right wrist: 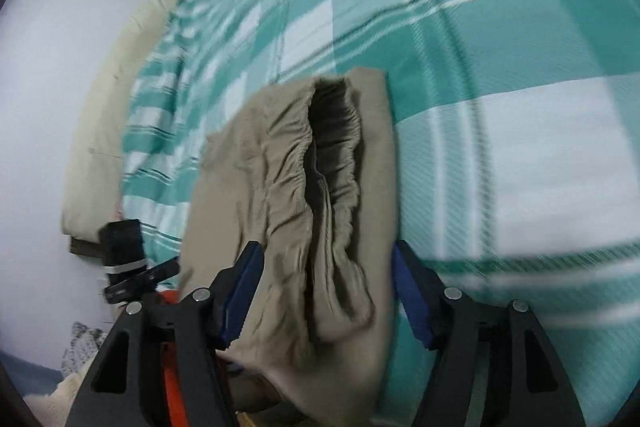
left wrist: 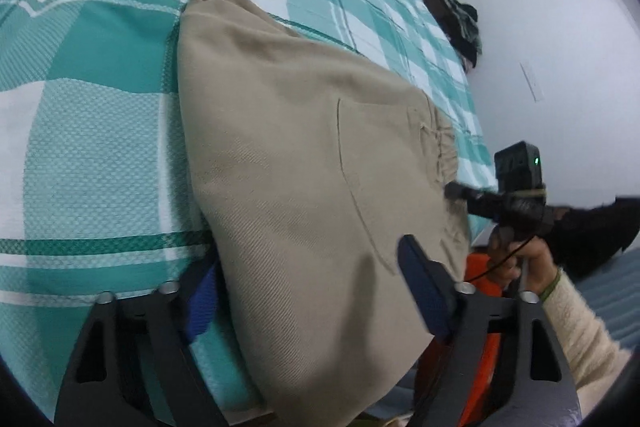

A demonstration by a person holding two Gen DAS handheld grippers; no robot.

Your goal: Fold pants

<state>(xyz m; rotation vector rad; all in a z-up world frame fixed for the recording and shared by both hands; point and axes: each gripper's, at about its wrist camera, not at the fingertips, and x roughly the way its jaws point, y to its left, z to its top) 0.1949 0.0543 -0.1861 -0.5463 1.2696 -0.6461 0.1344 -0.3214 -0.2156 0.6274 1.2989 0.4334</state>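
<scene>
We note the pants (left wrist: 304, 163) lie on the plaid bedspread (left wrist: 100, 131) as a compact, layered bundle, elastic waistband (right wrist: 320, 163) exposed; folding looks nearly complete. Left gripper (left wrist: 308, 291) and right gripper (right wrist: 324, 291) both straddle the bundle's edges, jaws spread wide, pinching nothing. Perhaps 1 final fold or tidy remains.

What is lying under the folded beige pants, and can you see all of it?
Under the beige pants lies a teal and white checked bedcover. It shows all around them, but the part directly beneath is covered. Inside the waistband opening only dark folds show.
</scene>
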